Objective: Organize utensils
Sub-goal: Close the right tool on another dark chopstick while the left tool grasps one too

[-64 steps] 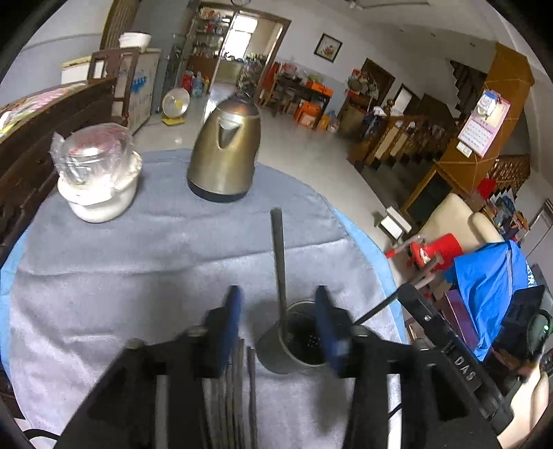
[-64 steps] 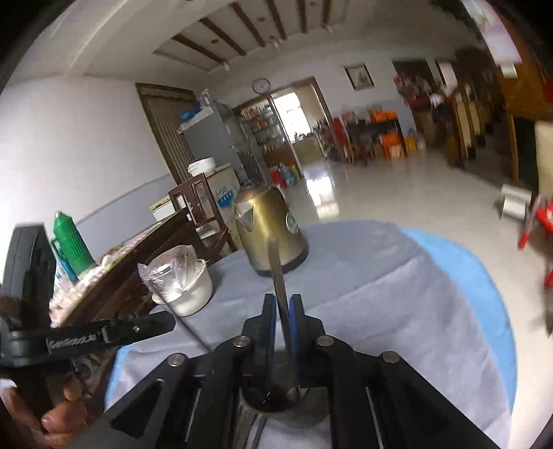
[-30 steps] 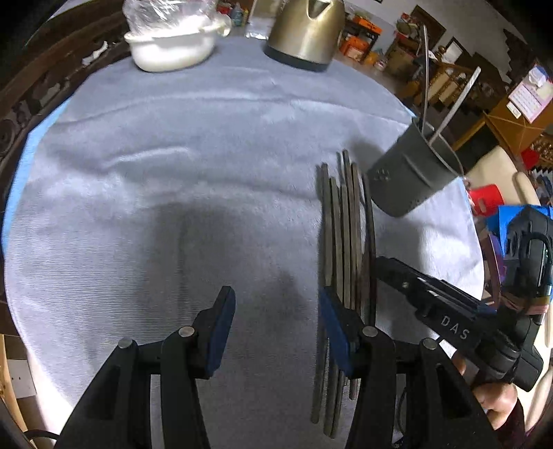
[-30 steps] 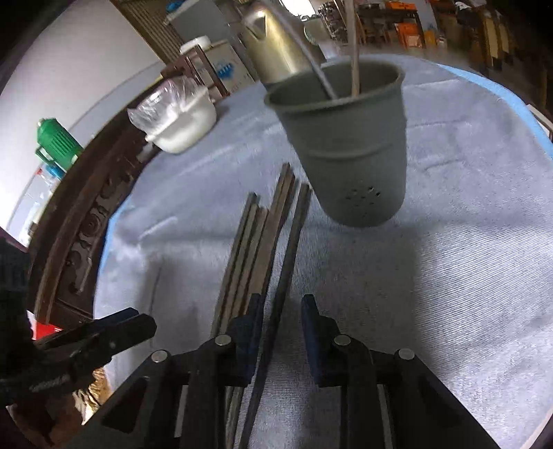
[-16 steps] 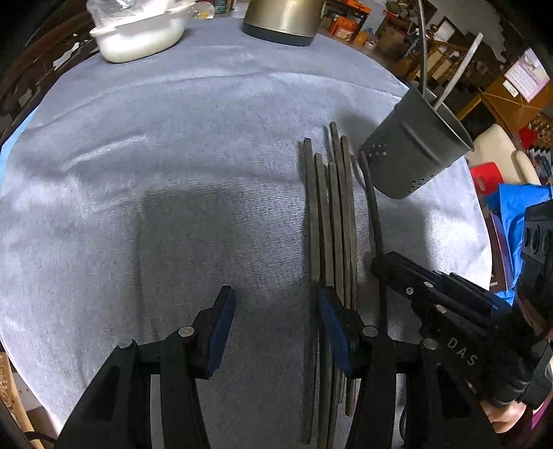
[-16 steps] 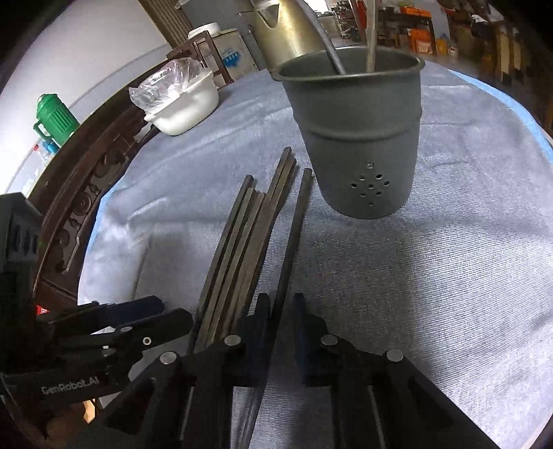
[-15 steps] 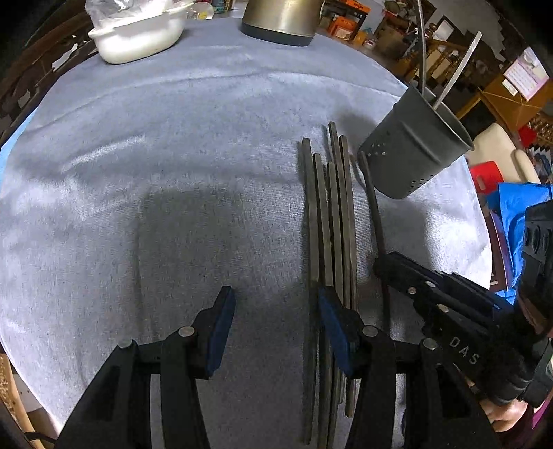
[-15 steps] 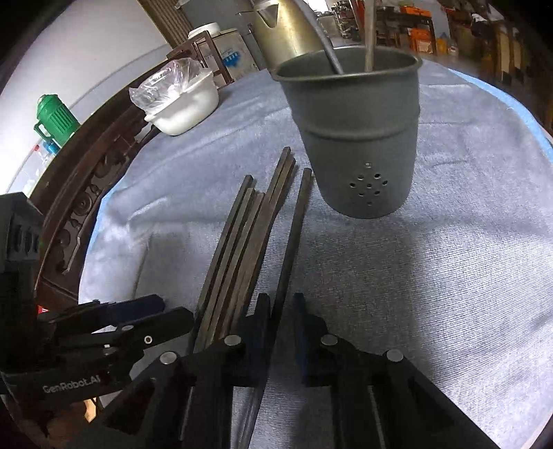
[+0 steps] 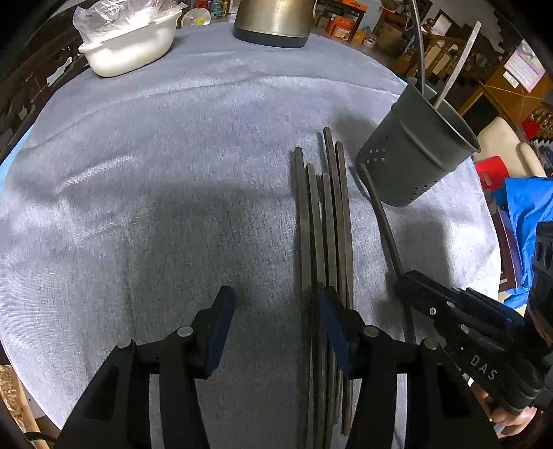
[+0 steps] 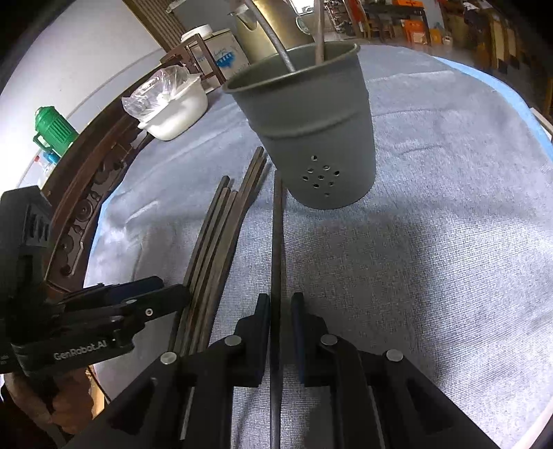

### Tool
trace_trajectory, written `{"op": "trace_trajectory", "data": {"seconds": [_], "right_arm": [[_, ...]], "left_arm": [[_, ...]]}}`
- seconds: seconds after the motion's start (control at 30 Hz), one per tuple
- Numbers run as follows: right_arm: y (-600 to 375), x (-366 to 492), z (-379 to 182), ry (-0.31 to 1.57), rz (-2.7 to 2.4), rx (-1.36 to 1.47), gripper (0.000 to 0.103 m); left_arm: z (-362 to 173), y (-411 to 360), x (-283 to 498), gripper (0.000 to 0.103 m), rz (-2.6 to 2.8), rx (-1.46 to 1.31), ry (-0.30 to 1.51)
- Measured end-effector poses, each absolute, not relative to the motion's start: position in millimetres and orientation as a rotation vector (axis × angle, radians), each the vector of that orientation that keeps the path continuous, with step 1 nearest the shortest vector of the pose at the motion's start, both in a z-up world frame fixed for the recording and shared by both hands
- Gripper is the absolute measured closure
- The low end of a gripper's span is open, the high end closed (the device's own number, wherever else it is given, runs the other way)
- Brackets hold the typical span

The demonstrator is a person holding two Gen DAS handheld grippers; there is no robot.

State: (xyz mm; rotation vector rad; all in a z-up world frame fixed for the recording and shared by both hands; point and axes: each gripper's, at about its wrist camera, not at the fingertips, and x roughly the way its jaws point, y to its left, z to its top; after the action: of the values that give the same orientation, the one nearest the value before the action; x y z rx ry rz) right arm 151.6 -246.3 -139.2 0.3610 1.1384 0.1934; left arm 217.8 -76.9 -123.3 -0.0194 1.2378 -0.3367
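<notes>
Several dark chopsticks lie in a bundle on the grey cloth, also in the right wrist view. One single chopstick lies apart to their right, its far tip by the foot of the grey perforated holder. My right gripper is shut on this chopstick near its middle. From the left wrist view the holder has two metal utensils standing in it. My left gripper hangs open low over the cloth. Its right finger covers the bundle, and the leftmost chopstick runs just inside it.
A white bowl covered with plastic and a brass kettle stand at the far side. A carved wooden chair back and a green flask are left of the table. The table edge curves close behind the holder.
My right gripper has closed on the single chopstick and drawn it sideways, away from the bundle. My left gripper has slid closer to the bundle and stays open.
</notes>
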Motion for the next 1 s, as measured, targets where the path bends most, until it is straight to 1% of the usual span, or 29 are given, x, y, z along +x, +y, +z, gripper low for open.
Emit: {"op": "trace_trajectory", "data": {"seconds": [0.13, 0.33, 0.6, 0.67, 0.7, 0.8, 0.87, 0.9, 0.93, 1.0], "right_arm": [[-249, 150, -140, 1.134, 0.198, 0.371, 0.089], [-250, 149, -140, 1.129, 0.208, 0.371, 0.089], [-250, 147, -139, 1.134, 0.213, 0.370, 0.089], [-251, 146, -139, 1.138, 0.218, 0.366, 0.089], [-251, 145, -139, 1.140, 0.219, 0.365, 0.089], [-250, 142, -138, 1.146, 0.222, 0.345, 0.092], [-249, 140, -138, 1.153, 0.223, 0.320, 0.094], [-249, 139, -138, 1.155, 0.224, 0.317, 0.094], [-249, 137, -137, 1.157, 0.225, 0.313, 0.094], [-248, 135, -137, 1.157, 0.225, 0.304, 0.094]], "left_arm": [[-121, -83, 225, 0.046, -0.322, -0.024, 1.234], [-121, -70, 228, 0.055, -0.314, -0.049, 1.238], [-123, -64, 230, 0.059, -0.301, -0.058, 1.241], [-125, -58, 226, 0.064, -0.290, -0.045, 1.238], [-125, -57, 224, 0.071, -0.281, -0.034, 1.233], [-126, -47, 218, 0.072, -0.276, -0.051, 1.232], [-126, -41, 212, 0.077, -0.271, -0.052, 1.228], [-127, -40, 212, 0.082, -0.268, -0.049, 1.226], [-127, -38, 210, 0.089, -0.262, -0.047, 1.223], [-128, -32, 206, 0.093, -0.255, -0.055, 1.224]]}}
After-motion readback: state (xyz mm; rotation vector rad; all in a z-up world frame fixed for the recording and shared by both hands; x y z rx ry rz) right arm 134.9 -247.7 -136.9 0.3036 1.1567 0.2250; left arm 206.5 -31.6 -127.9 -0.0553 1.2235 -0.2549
